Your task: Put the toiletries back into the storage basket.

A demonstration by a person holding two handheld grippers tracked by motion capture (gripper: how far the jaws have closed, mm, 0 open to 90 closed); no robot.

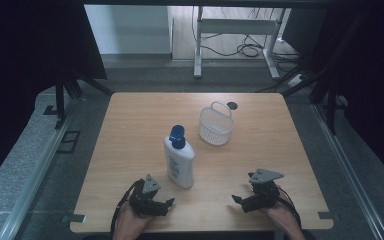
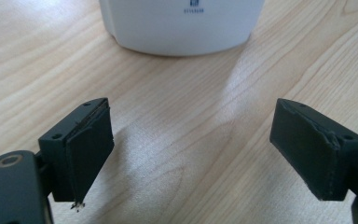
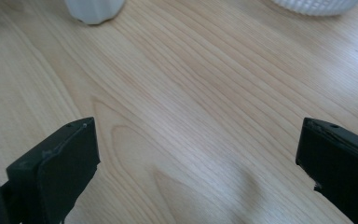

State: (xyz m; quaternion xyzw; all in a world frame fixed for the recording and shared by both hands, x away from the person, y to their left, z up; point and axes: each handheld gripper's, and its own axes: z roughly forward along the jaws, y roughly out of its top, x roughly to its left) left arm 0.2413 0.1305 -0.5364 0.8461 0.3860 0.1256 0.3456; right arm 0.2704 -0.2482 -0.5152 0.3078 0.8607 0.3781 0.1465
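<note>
I'm working in a lab-like recording bay. Black curtains flank my wooden table; cables trail beneath a desk frame.

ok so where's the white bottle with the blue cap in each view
High view: the bottle stands upright at centre, just ahead of the left gripper.
Left gripper view: its white base sits top centre, beyond the open jaws.
Right gripper view: its base shows at the top left edge.
Shared landmark: the wooden table.
</note>
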